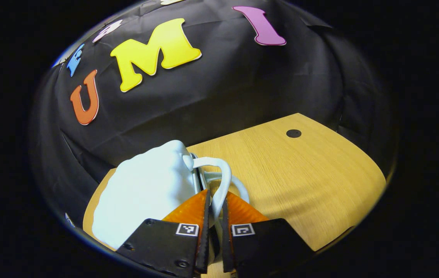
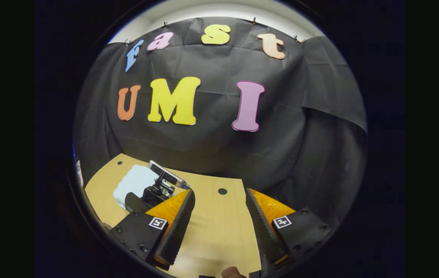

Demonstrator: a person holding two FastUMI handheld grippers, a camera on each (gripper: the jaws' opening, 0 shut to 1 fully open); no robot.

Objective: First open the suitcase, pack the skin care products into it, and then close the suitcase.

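Left gripper view: pale blue suitcase (image 1: 142, 193) sits at table's (image 1: 300, 173) left edge, lid closed. Left gripper (image 1: 215, 216) w/ fingers pinching suitcase's white handle (image 1: 223, 181). Black grommet hole (image 1: 293, 133) farther back on tabletop.

Right gripper view: suitcase far left on table; left gripper rig in front of it. Right gripper (image 2: 219, 216) fingers spread wide apart above bare wood, holding nothing.

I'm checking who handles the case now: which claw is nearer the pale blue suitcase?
Left. The left claw is shut on the suitcase handle. The right claw hangs open over bare table, off to the suitcase's side, apart from it.
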